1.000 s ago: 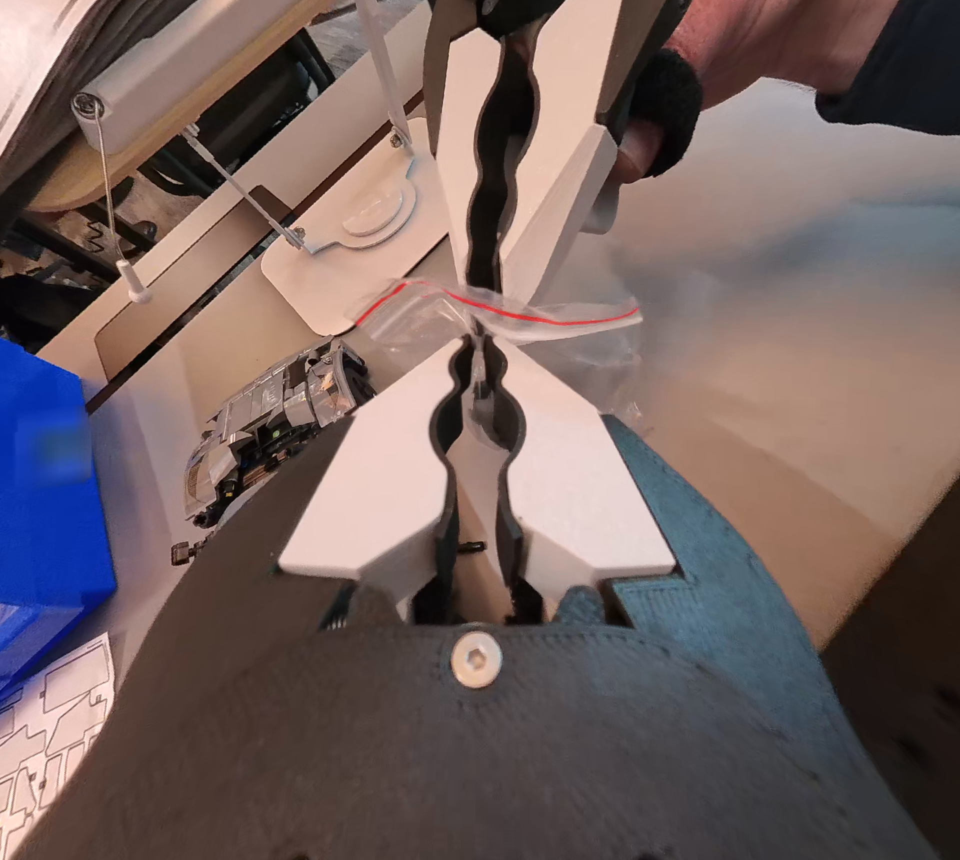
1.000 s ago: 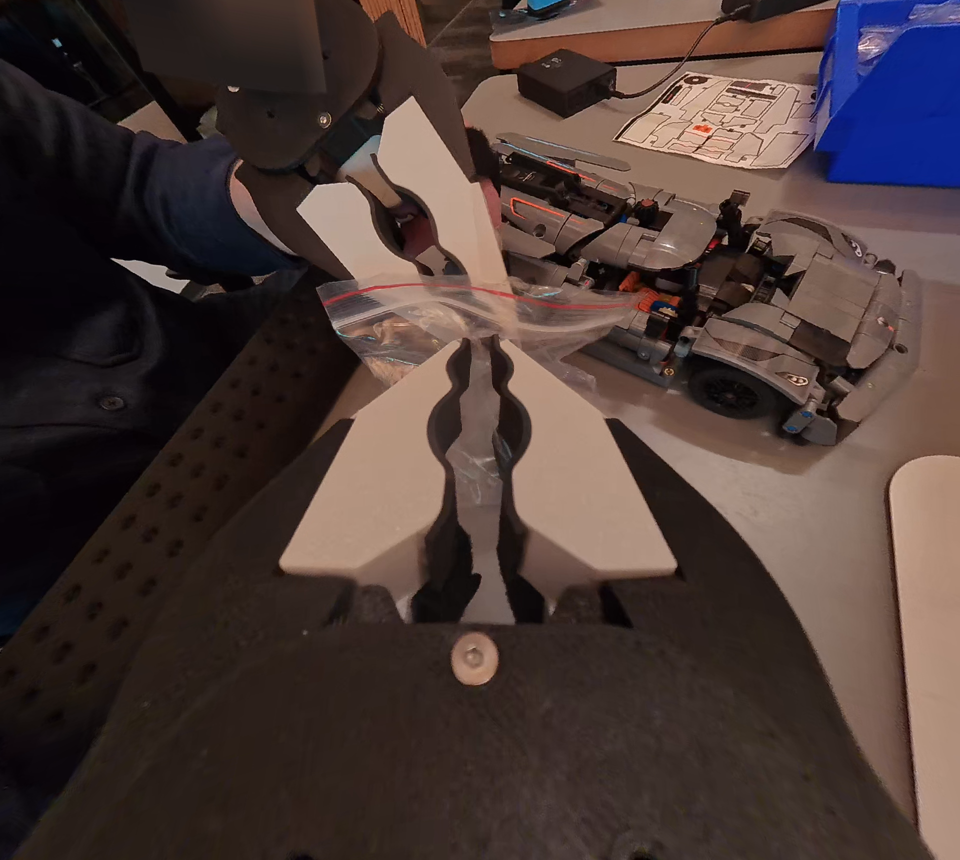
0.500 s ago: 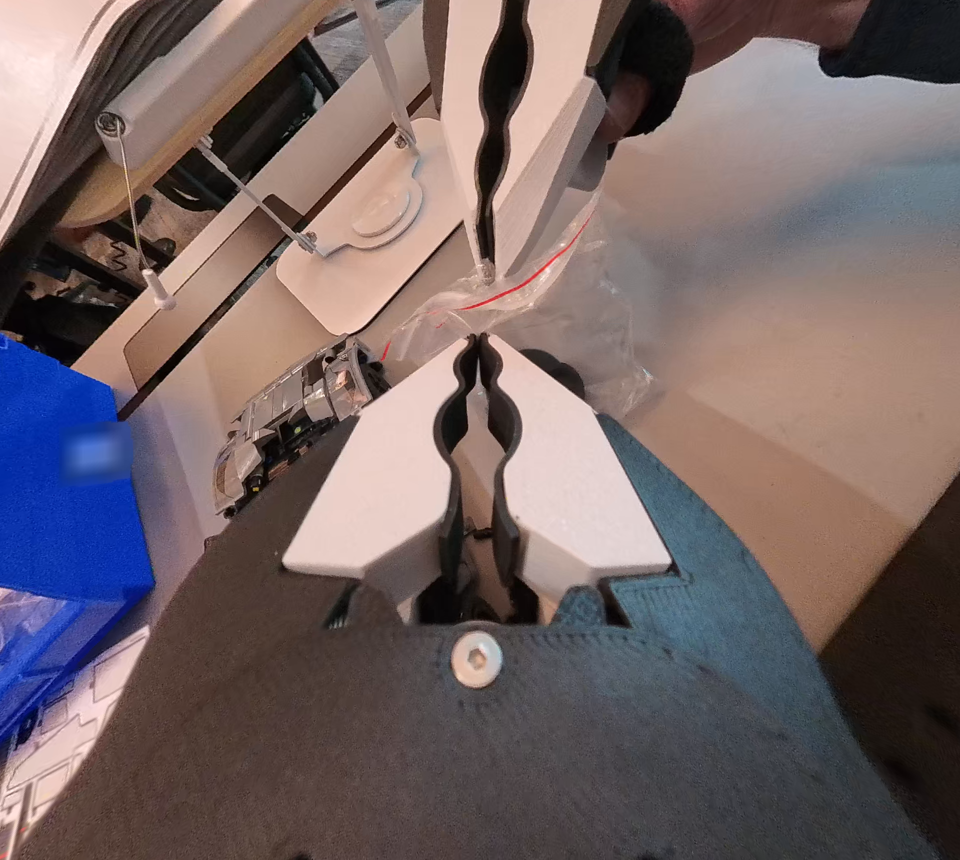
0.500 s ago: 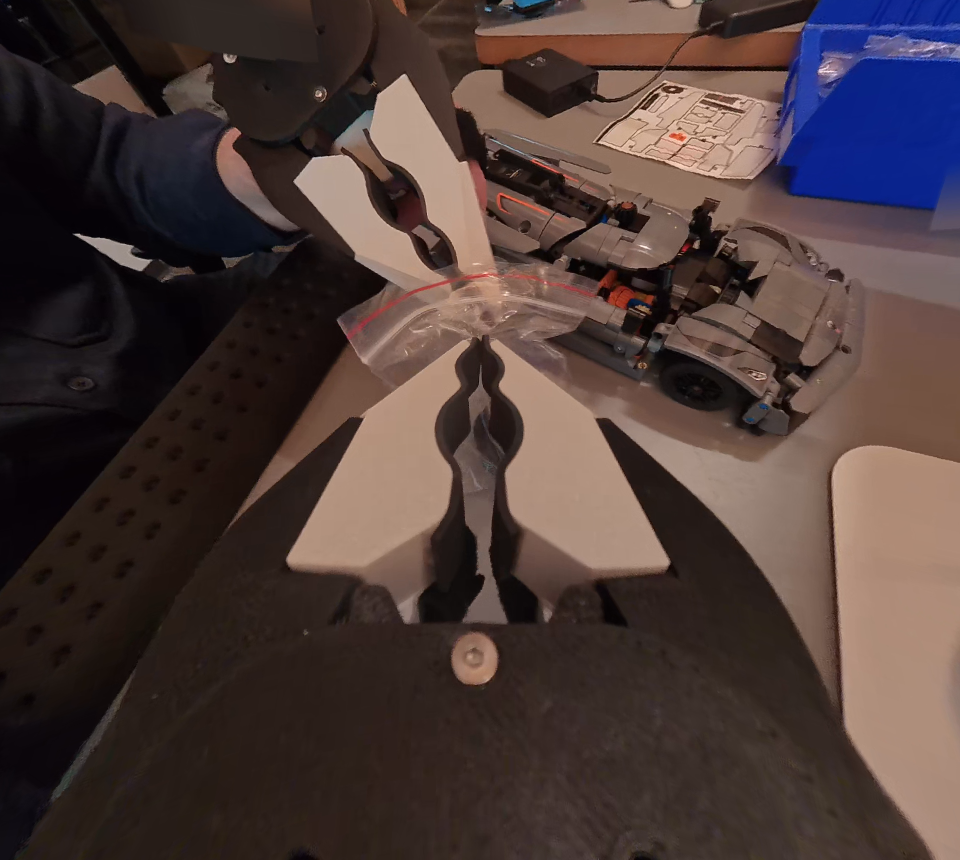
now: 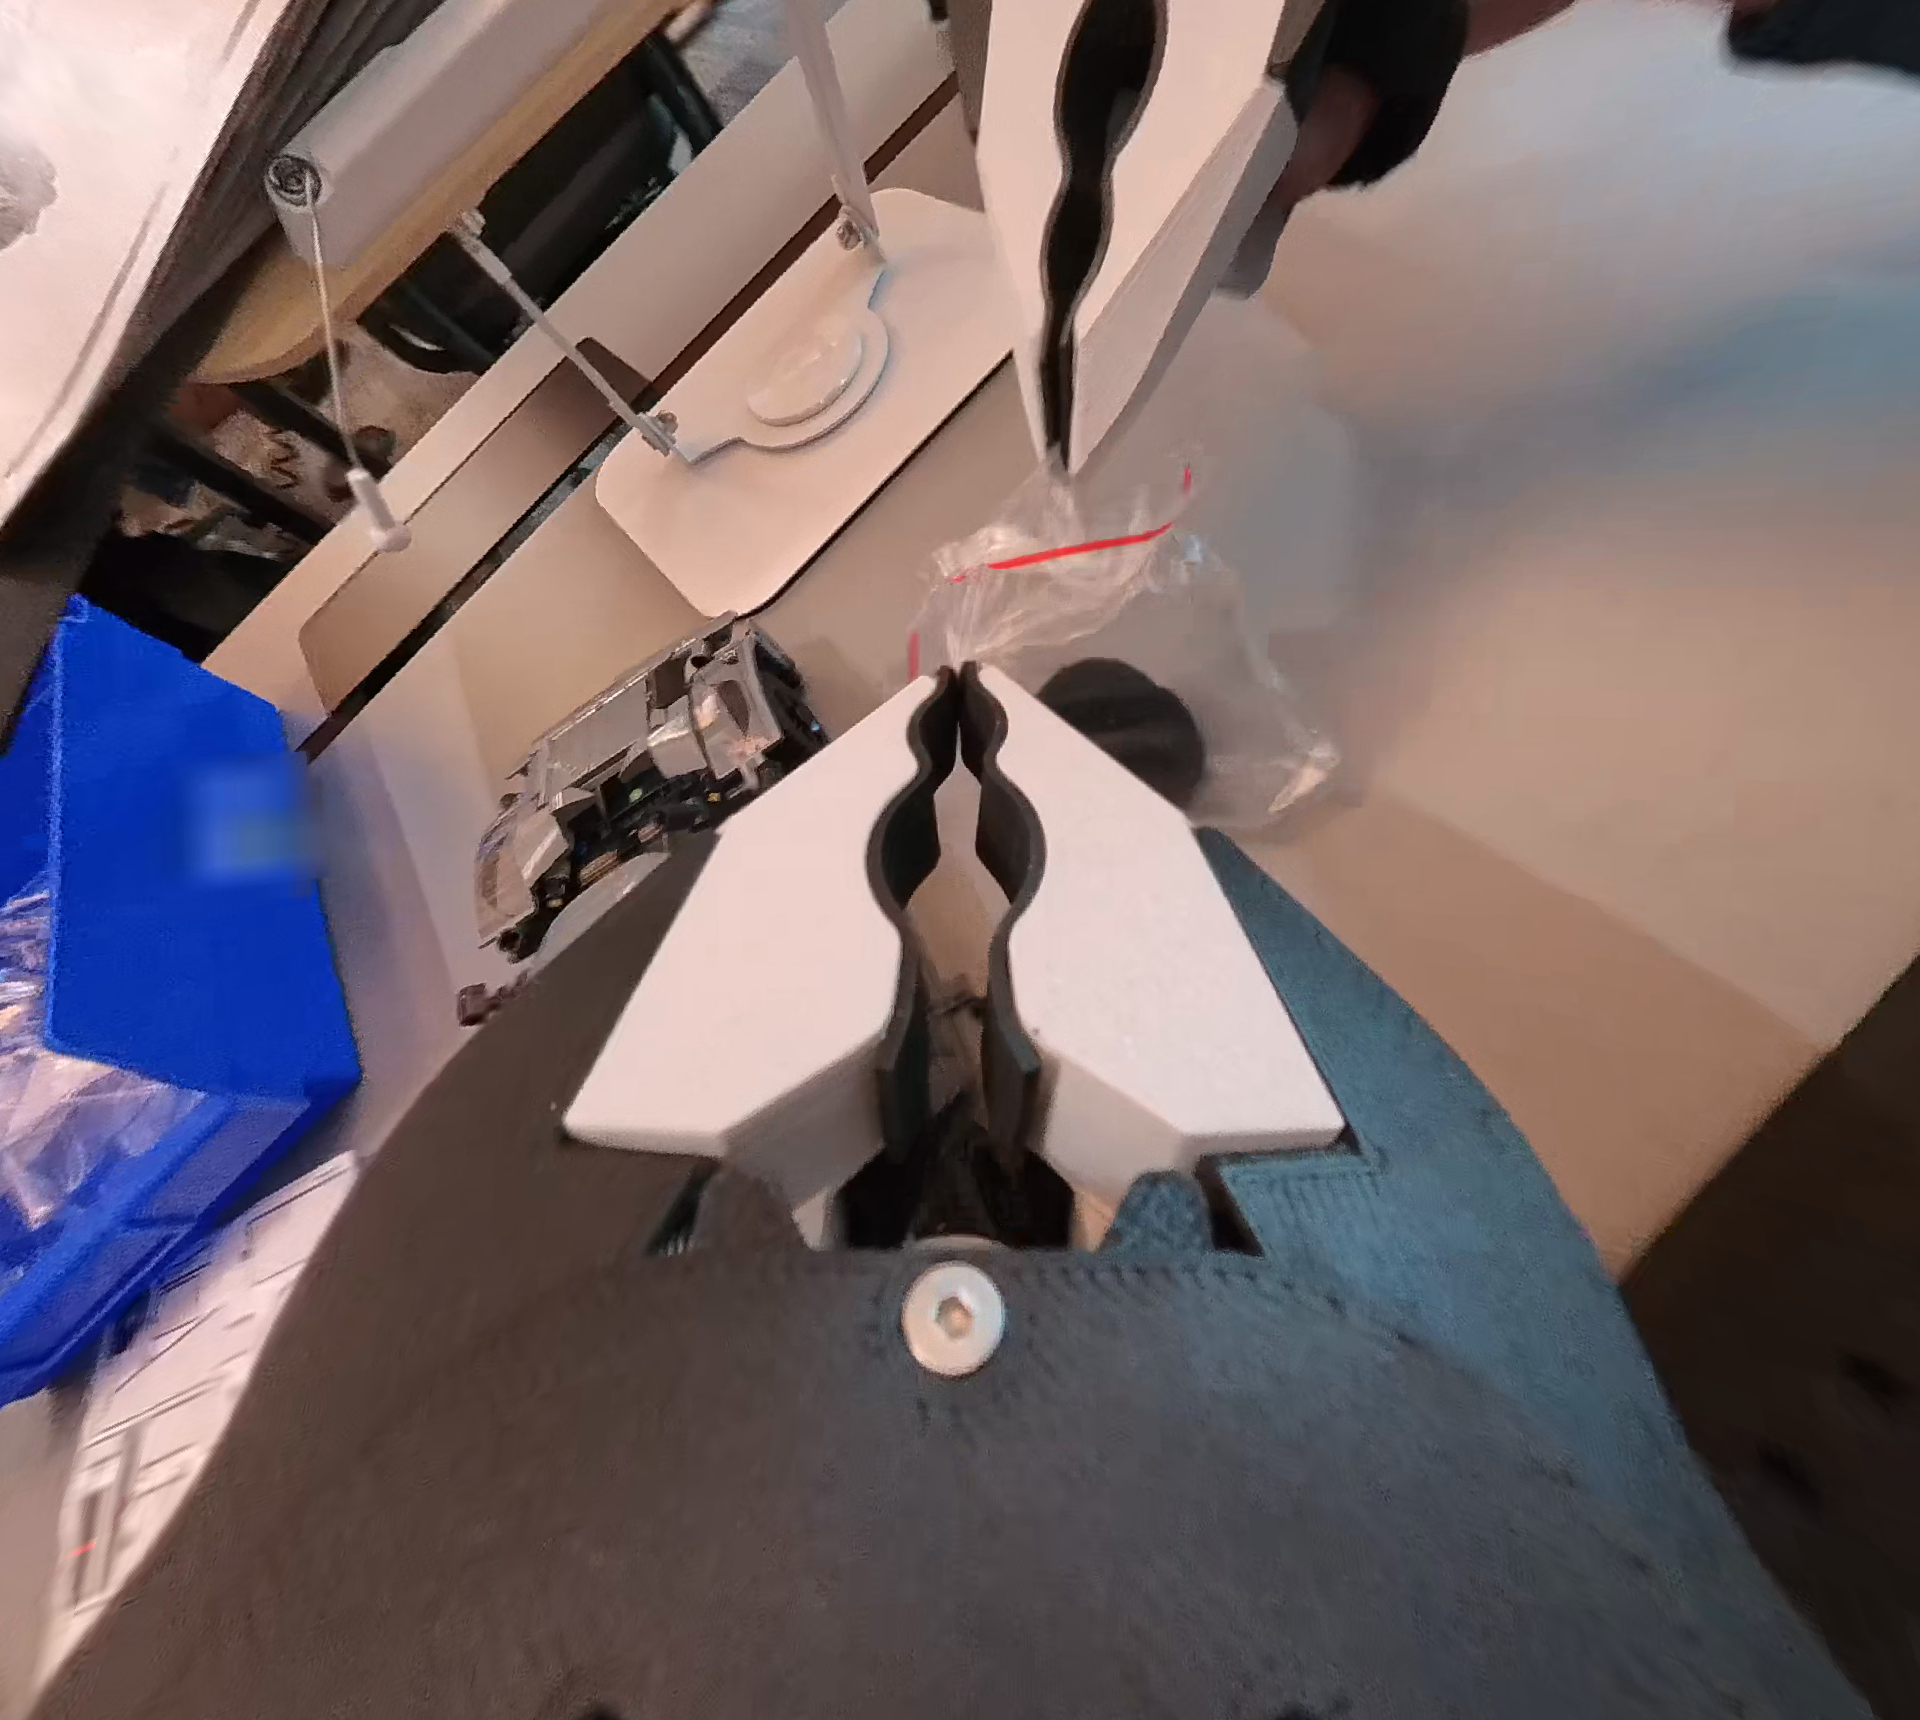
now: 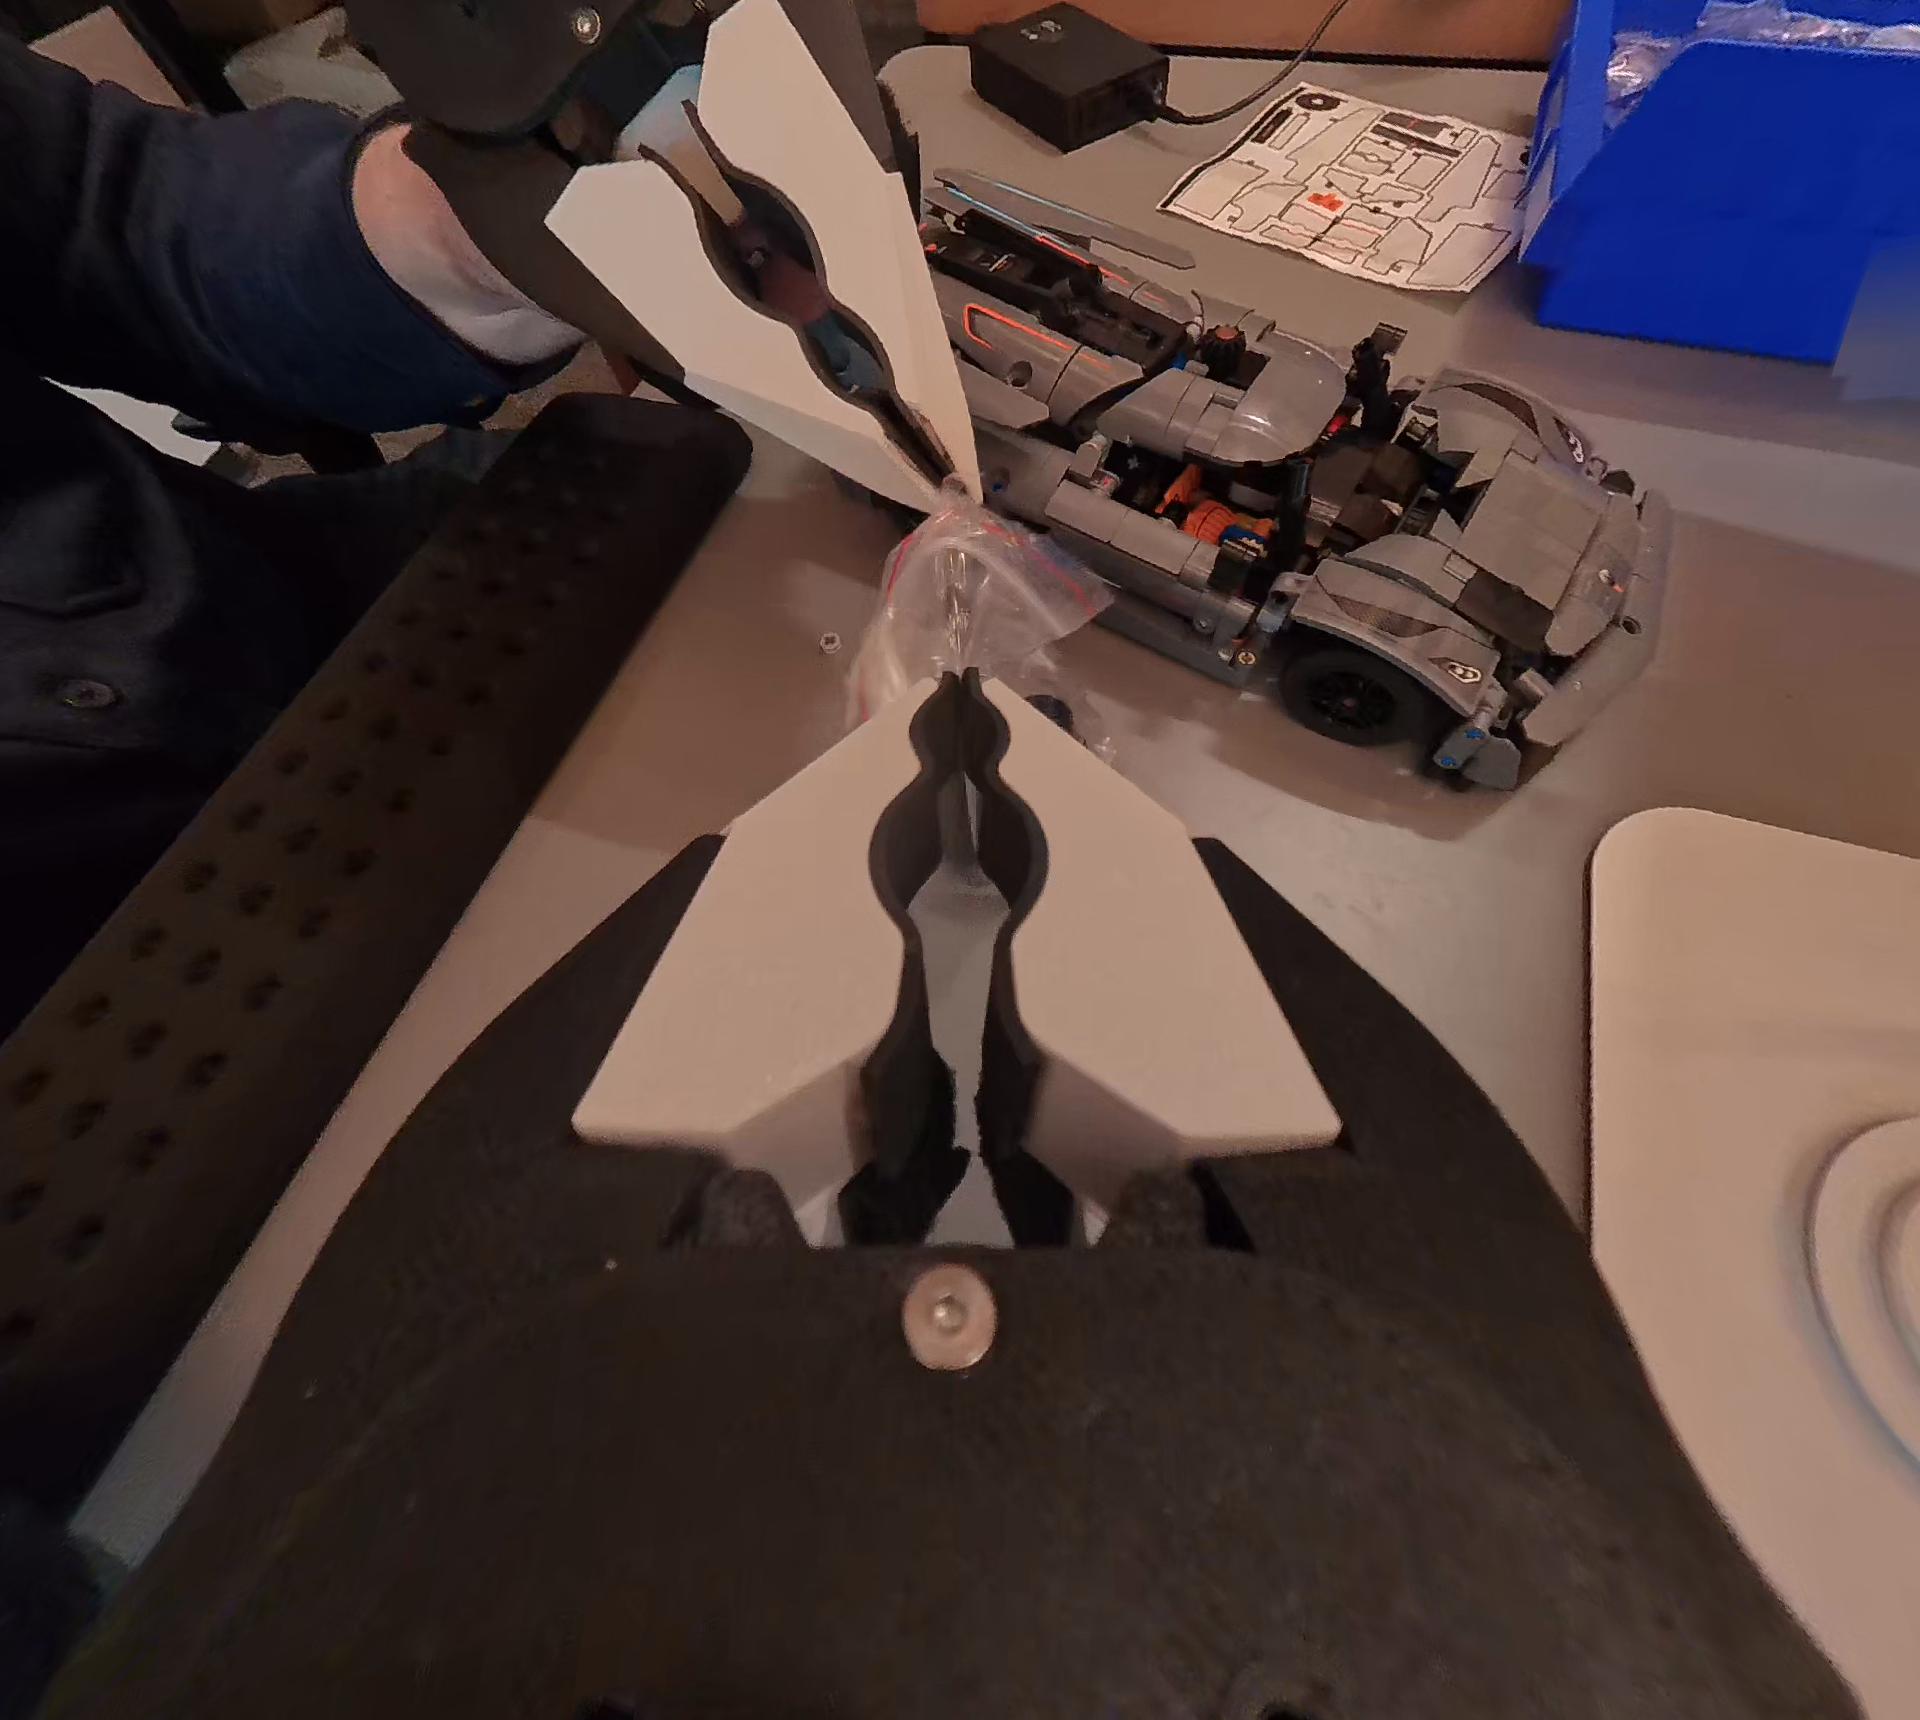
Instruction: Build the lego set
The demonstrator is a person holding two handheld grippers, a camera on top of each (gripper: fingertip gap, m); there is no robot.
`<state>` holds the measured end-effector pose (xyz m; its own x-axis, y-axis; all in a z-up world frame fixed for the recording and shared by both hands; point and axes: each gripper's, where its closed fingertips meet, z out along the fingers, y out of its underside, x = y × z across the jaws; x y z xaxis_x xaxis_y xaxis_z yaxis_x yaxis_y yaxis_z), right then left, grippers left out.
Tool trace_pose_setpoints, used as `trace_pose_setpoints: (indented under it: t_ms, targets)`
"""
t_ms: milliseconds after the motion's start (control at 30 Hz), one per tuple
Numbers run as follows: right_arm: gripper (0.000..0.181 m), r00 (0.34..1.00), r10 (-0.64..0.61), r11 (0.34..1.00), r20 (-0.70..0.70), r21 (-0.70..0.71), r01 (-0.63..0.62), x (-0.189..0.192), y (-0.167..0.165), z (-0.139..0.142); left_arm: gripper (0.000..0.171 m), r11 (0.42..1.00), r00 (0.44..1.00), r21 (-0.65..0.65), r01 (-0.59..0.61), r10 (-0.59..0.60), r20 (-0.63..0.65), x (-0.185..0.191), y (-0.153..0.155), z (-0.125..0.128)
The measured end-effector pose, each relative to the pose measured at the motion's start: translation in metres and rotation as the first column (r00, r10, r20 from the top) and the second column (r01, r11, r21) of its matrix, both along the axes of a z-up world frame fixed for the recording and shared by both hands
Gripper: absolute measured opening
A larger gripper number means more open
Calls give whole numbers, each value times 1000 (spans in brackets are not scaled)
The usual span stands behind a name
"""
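Observation:
A clear zip bag (image 6: 971, 590) with a red seal line hangs just above the grey table (image 6: 1299, 891), stretched between my two grippers. My right gripper (image 6: 961, 681) is shut on its near edge. My left gripper (image 6: 951, 484) is shut on the far edge, coming in from the upper left. In the left wrist view my left gripper (image 5: 958, 673) pinches the bag (image 5: 1091, 590), and my right gripper (image 5: 1058, 455) pinches it from above. A black wheel (image 5: 1122, 725) lies inside the bag. The grey lego car (image 6: 1299, 527) stands just beyond the bag.
A blue bin (image 6: 1745, 112) and a printed sheet (image 6: 1351, 184) lie behind the car. A black power adapter (image 6: 1070, 75) sits farther back. A white pad (image 6: 1766, 1047) is at the right. A black perforated board (image 6: 312, 735) borders the table at the left. A small loose piece (image 6: 828, 642) lies by the bag. The left gripper's tips are roughly 5 cm from the right gripper's.
Both grippers have drawn apart while still pinching the bag, so its mouth is pulled taut and narrow. The bag has dropped closer to the table in front of the car.

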<state>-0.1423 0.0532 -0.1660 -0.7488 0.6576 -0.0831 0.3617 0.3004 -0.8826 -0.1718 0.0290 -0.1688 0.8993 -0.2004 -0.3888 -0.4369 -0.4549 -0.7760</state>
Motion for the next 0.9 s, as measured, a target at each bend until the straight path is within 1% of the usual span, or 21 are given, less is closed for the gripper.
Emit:
trace_pose_setpoints:
  t_ms: [33,167,233,333,367,400,433,467,567,733,900]
  targets:
    - [0,1000,-1,1000,3,6,1,1,0,-1,0,1000,1000,-11,0,0,-23,-1,0,-3]
    - [0,1000,11,1000,10,-5,-11,2,-2,1,0,1000,1000,-18,15,-14,28,1,-4,-5]
    - [0,1000,19,1000,10,13,-19,2,-6,1,0,1000,1000,0,14,-14,-1,0,-2,-1]
    - [0,1000,6,999,0,32,-6,0,-5,3,2,998,998,1,60,-60,7,9,-1,1]
    - [0,1000,11,1000,2,29,-11,1,-5,3,16,997,997,11,73,-73,22,12,0,3]
    - [0,1000,14,999,3,33,-14,2,-6,2,24,996,996,-3,84,-84,38,15,0,1]
    - [0,1000,17,999,3,35,-17,2,-6,2,26,996,996,-16,86,-85,40,17,1,0]
    - [0,1000,23,999,5,35,-23,3,-8,2,26,996,995,-10,90,-89,35,18,4,0]
    - [0,999,45,998,9,48,-45,4,-13,1,25,993,990,-12,116,-114,84,26,9,1]
    - [0,998,67,996,16,49,-68,7,-16,0,23,988,981,-8,151,-149,120,30,14,4]
    - [0,997,77,995,33,55,-78,8,-19,-2,9,981,977,-16,194,-192,91,35,15,2]
